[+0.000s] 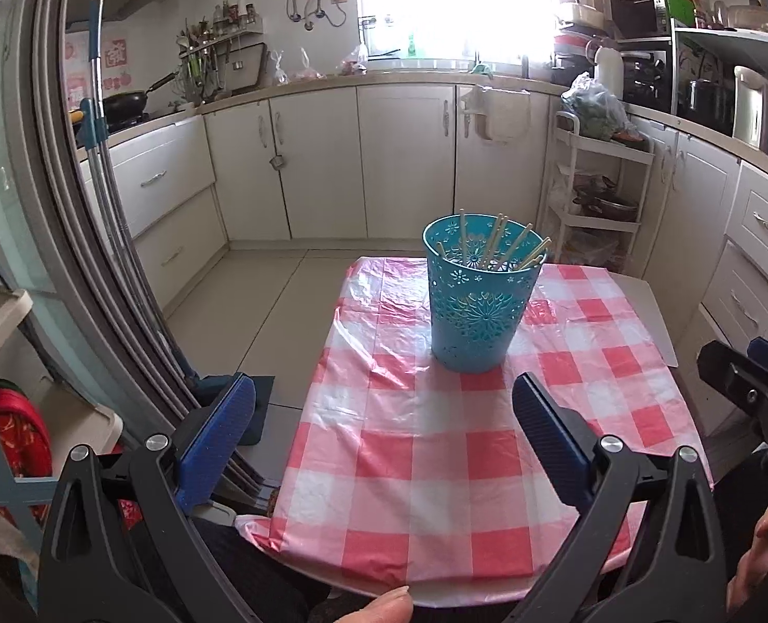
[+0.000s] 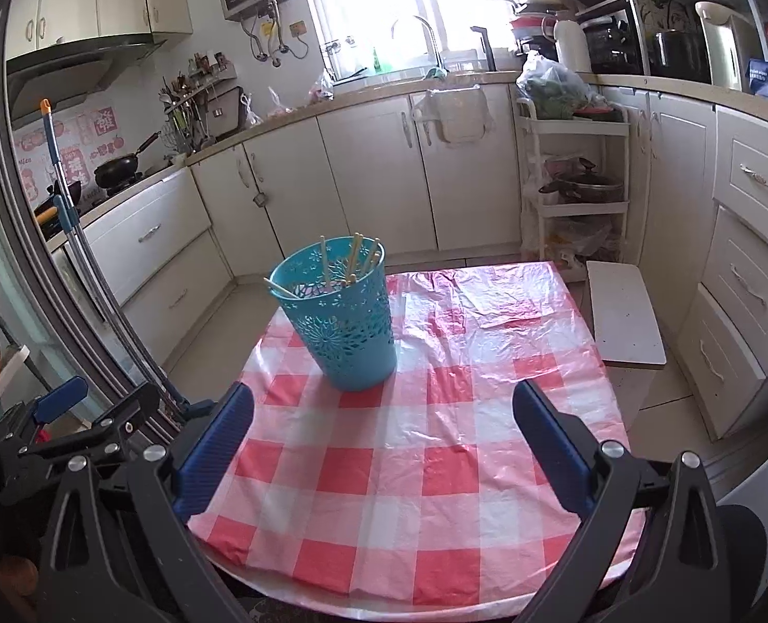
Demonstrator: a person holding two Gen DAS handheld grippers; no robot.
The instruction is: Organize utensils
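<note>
A turquoise perforated holder stands upright on the red-and-white checked tablecloth, toward the far side. Several pale wooden chopsticks lean inside it. The holder also shows in the right wrist view with the chopsticks in it. My left gripper is open and empty, held above the near part of the table, short of the holder. My right gripper is open and empty, just short of the holder and to its right. The right gripper also shows at the right edge of the left wrist view.
The small table stands in a kitchen with white cabinets behind it. A white rack cart stands at the back right. A white board lies right of the table. Mop handles lean at the left by a sliding door.
</note>
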